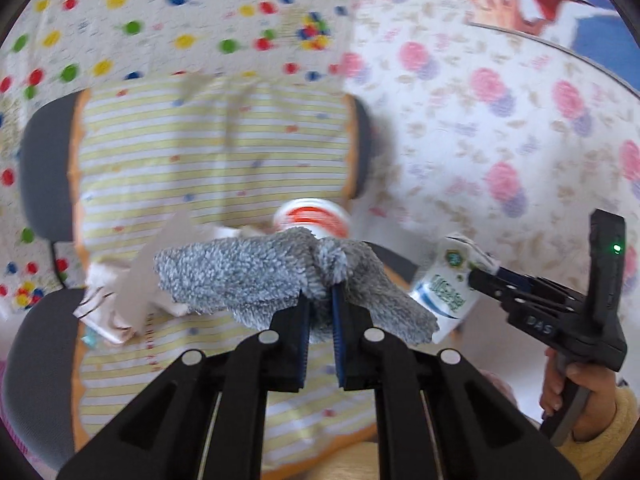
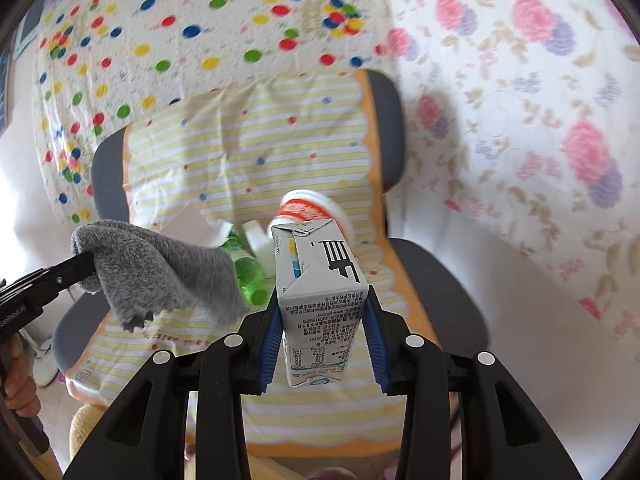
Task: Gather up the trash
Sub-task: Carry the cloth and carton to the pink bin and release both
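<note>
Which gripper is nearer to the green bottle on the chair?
Left. The left gripper hangs its grey cloth right beside the green bottle; the right gripper holds the milk carton alongside.

Grey office chair (image 2: 424, 280) at centre, padded armrests either side. Yellow-and-white striped cloth (image 2: 256, 152) with orange scalloped border draped over seat and back. Behind it, white sheet with red, blue, green, yellow dots (image 2: 160, 40). To right, white floral sheet (image 2: 520, 120) with pink and purple blooms. Colourful picture (image 1: 540, 4) at upper right of left wrist view, blurred.
</note>
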`<state>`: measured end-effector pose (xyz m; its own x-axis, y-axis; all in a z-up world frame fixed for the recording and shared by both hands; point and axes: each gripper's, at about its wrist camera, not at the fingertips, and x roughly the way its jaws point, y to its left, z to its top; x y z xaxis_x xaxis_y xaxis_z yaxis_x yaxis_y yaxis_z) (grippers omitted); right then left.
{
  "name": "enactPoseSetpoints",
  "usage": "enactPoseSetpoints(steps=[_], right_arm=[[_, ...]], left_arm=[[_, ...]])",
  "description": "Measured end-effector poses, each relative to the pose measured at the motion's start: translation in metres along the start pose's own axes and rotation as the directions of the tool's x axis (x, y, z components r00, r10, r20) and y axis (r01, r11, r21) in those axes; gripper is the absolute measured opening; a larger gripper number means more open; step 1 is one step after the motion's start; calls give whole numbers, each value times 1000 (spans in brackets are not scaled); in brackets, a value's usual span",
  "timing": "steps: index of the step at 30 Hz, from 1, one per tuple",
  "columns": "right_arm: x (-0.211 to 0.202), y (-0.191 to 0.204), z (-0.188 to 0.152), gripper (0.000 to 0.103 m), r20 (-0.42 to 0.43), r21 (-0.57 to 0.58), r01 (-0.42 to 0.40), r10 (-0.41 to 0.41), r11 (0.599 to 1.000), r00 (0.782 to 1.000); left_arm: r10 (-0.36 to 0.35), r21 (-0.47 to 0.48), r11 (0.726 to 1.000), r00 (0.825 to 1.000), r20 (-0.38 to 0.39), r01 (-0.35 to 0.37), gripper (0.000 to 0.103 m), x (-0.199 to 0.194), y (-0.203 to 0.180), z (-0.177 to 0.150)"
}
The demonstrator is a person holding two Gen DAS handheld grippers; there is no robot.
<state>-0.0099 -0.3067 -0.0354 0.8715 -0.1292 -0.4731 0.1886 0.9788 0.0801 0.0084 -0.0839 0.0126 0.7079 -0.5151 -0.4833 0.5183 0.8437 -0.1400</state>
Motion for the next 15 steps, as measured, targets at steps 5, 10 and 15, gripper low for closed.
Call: enactPoseSetpoints(steps=[5, 10, 15], right_arm=[[-42, -39, -21, 39, -9, 44, 116, -116, 992, 993], [-78, -76, -49, 39, -40, 98, 237, -234, 967, 971], [-108, -115, -79, 39, -94, 155, 345, -334, 926, 938]], left_arm=[[-142, 76, 986, 989, -51, 146, 8, 15, -59, -14], [-277, 140, 944, 949, -148, 298, 8, 39, -120, -34], [-358, 195, 889, 893, -273, 415, 8, 63, -179, -66]])
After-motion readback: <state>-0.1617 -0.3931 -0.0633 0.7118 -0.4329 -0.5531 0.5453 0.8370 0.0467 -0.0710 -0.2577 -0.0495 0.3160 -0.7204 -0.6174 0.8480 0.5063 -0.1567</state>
